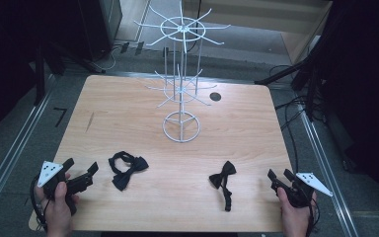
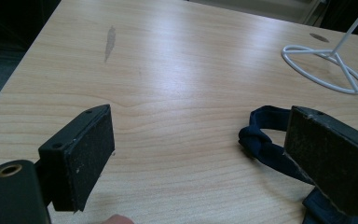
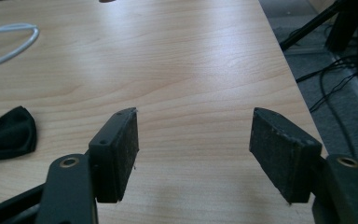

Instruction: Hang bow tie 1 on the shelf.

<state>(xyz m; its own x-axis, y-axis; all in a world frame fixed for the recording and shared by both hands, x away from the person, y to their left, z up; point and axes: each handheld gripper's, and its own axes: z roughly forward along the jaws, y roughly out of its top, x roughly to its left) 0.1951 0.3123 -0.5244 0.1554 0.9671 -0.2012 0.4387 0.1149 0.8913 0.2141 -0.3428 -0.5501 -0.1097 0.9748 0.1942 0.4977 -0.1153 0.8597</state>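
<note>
High view: left gripper (image 1: 82,169) at seven o'clock, jaws apart, angled toward the dark bow tie (image 1: 127,169); right gripper (image 1: 280,176) at five o'clock, jaws apart, empty.

Dark navy bow tie (image 1: 127,169) lying flat on the surface near its front left, strap curled in a loop behind the knot, black bow tie (image 1: 223,179) lying front right, tilted, strap trailing toward the front edge

Your left tongs' far jaw hides part of the dark blue bow tie (image 2: 265,144), which runs off at five o'clock. At nine o'clock beside your right tongs, the black bow tie (image 3: 7,133) is cut off.
</note>
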